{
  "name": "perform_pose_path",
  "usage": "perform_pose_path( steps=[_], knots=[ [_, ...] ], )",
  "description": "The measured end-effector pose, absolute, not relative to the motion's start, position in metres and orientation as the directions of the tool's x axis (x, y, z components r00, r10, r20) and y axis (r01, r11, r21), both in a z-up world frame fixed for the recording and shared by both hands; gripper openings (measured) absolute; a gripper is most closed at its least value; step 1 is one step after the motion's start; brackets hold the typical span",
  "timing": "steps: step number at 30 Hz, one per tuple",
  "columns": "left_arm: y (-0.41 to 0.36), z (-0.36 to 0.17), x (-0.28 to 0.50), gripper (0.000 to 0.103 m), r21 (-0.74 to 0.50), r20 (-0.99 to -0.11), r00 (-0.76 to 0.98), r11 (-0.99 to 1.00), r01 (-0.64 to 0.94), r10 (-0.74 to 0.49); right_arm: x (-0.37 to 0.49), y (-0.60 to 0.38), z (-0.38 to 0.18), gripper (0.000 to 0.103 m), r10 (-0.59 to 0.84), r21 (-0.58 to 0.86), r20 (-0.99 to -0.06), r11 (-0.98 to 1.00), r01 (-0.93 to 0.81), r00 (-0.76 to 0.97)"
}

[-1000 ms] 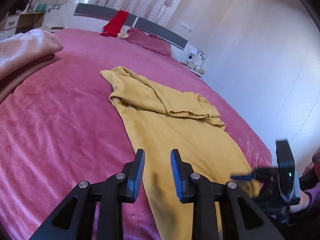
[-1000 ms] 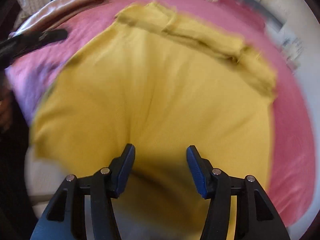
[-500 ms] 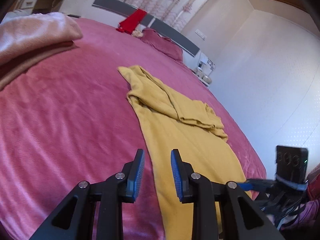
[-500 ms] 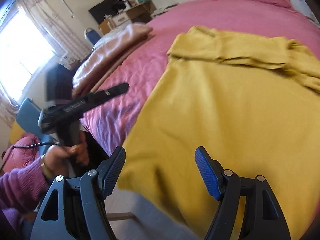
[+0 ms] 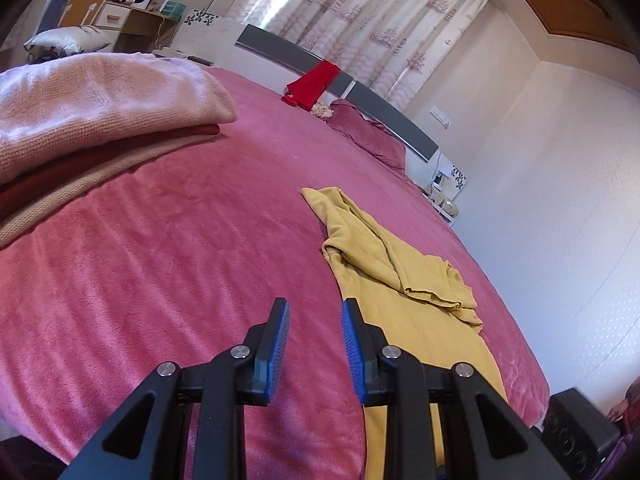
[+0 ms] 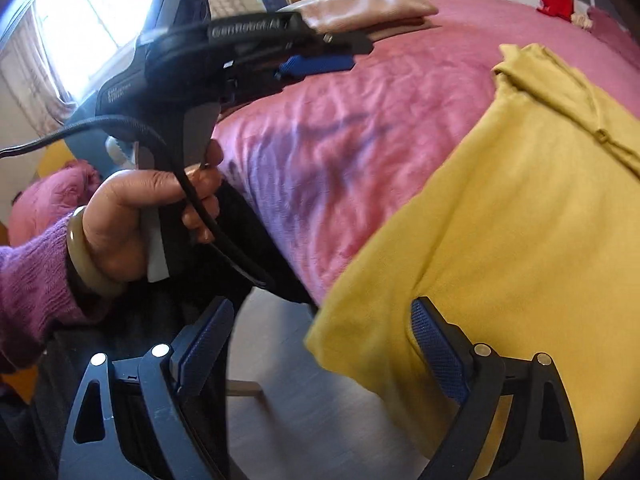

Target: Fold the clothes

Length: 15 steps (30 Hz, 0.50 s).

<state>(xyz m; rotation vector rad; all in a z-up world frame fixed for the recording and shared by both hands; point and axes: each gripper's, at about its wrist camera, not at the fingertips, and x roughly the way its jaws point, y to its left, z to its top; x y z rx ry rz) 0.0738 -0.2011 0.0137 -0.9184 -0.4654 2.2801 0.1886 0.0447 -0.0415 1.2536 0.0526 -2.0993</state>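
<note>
A: Biggest first? Pink bedspread (image 5: 168, 240) across nearly the whole left wrist view, headboard (image 5: 340, 88) at the far end.

B: Then yellow garment (image 5: 404, 304). Spread flat lengthwise on the right half of the bed, sleeves bunched in a heap at its far end, near hem draped over the bed's near edge. Same in the right wrist view (image 6: 520, 220), hem corner hanging past the edge above the floor.

A: Folded pile (image 5: 92, 112) far left: pale pink knit on top, dark red and beige layers beneath. Well apart from the garment.

B: Smaller stuff: red cloth (image 5: 314, 84) slung over the headboard, pillow (image 5: 364, 136) just beside it.

A: Tongs now. Left gripper (image 5: 315, 304)?

B: Narrow gap between the blue pads, nothing in it. Poised over bare bedspread just beside the garment's left edge, no contact. Seen side-on from the right wrist camera too (image 6: 320, 64), gripped by a hand (image 6: 144, 216) with a purple sleeve (image 6: 28, 280) and a bangle (image 6: 88, 256).

A: Right gripper (image 6: 322, 312)?

B: Spread wide, empty. Hem corner lined up in the gap, right finger (image 6: 436, 344) overlapping yellow fabric in frame; touching or not, can't tell. No pinch.
</note>
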Motion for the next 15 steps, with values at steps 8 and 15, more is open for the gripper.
perform_pose_path(
  steps=[8,15],
  knots=[
    [-0.142,0.016,0.094,0.027,-0.462,-0.537,-0.367,-0.629,-0.625,0.759,0.19,0.121,-0.011,0.092,-0.496,0.254,-0.748,-0.828,0.5,-0.441],
    [-0.079,-0.028,0.121,0.026,-0.288,-0.802,-0.136,-0.576,-0.765,0.582,0.187,0.143,-0.046,0.091,-0.497,0.306,-0.798,-0.821,0.481,-0.341]
  ],
)
